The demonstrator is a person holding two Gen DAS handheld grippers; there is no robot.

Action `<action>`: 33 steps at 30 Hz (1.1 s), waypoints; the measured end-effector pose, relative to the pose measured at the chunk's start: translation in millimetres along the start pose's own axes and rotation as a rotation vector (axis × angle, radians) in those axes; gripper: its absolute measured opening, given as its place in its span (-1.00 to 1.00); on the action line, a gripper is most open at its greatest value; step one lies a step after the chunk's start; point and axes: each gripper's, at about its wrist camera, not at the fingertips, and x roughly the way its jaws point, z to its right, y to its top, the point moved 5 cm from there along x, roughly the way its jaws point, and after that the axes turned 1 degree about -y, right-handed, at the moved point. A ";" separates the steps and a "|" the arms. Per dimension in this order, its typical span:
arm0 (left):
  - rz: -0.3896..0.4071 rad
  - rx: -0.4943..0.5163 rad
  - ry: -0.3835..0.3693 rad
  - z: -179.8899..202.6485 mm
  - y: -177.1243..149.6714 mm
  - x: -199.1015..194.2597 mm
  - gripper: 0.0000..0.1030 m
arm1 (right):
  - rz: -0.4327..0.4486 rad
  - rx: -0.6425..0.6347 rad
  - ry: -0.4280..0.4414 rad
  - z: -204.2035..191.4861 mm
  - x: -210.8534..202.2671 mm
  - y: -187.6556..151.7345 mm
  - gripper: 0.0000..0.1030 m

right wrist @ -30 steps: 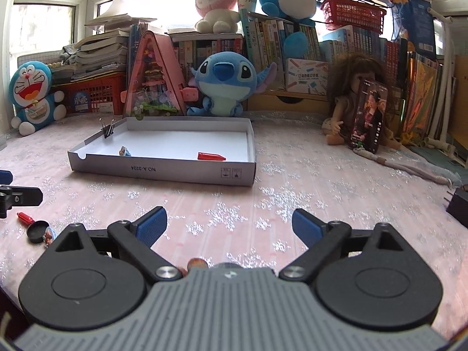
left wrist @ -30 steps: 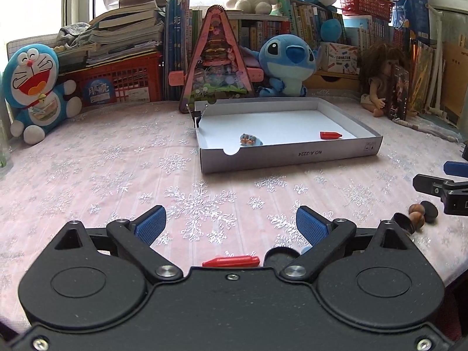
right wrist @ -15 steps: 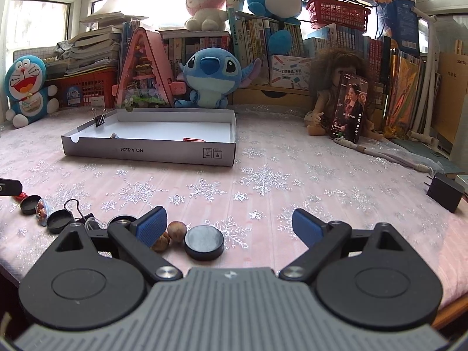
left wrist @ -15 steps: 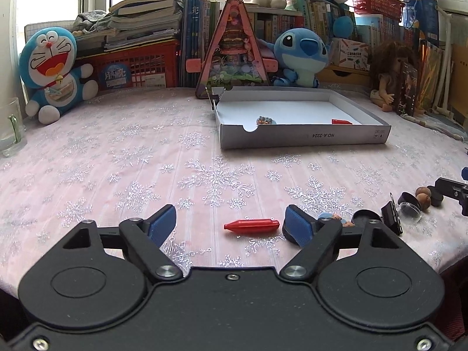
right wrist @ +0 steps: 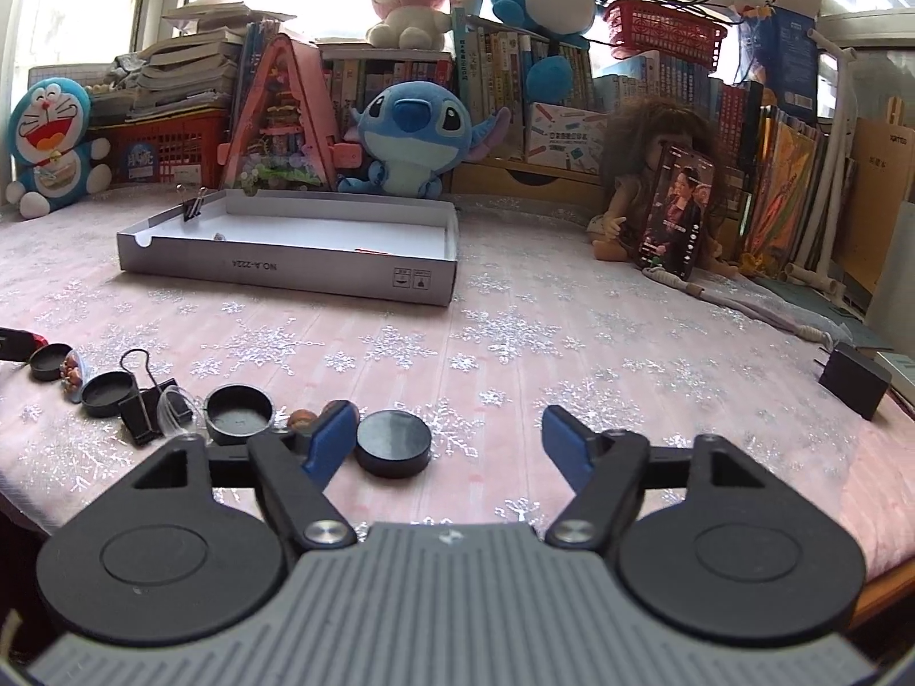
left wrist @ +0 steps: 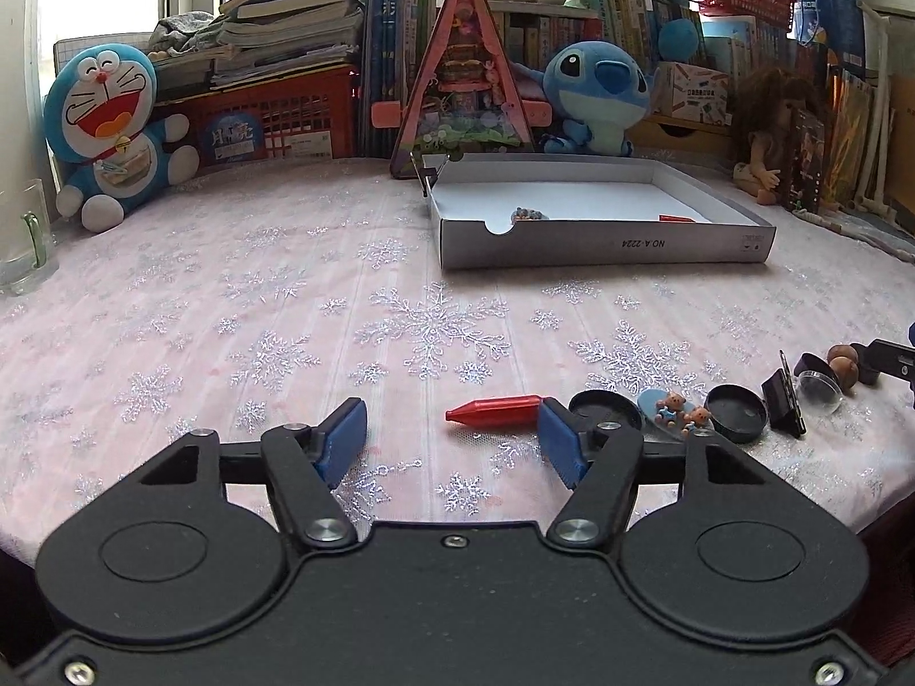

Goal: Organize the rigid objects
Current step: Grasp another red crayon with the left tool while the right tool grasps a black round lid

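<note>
A red crayon [left wrist: 492, 410] lies on the tablecloth between the fingers of my left gripper [left wrist: 452, 434], its blunt end close to the right pad. The jaws are closing, and the left pad is still clear of it. In the right wrist view a black round cap [right wrist: 393, 441] sits between the fingers of my right gripper [right wrist: 449, 437], next to the left pad. These jaws are closing too, with a wide gap on the right. The white cardboard box [left wrist: 606, 246] stands further back and holds another red crayon [left wrist: 677, 219] and a small charm [left wrist: 529, 213].
Between the grippers lie black lids [left wrist: 735, 413], a bear charm [left wrist: 677, 406], a binder clip [right wrist: 143, 406], a clear cap [left wrist: 818, 389] and brown nuts [left wrist: 843, 363]. Plush toys, books and a doll [right wrist: 663, 183] line the back. A glass [left wrist: 23, 246] stands far left, a black adapter [right wrist: 855, 380] far right.
Both pairs of jaws have narrowed. The red crayon now lies fully in view between the left fingers. The black cap has come into view between the right fingers.
</note>
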 end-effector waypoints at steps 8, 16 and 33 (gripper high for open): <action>-0.001 -0.024 -0.024 9.7 -0.2 5.2 0.20 | 0.003 -0.027 0.012 -8.8 -0.1 -4.3 0.24; 0.011 -0.028 -0.024 20.5 -0.7 9.4 0.11 | 0.001 -0.044 0.023 -20.2 3.6 -6.4 0.24; 0.039 -0.015 -0.031 24.4 2.2 0.2 -0.20 | -0.035 0.024 0.076 -19.9 7.1 -6.6 -0.30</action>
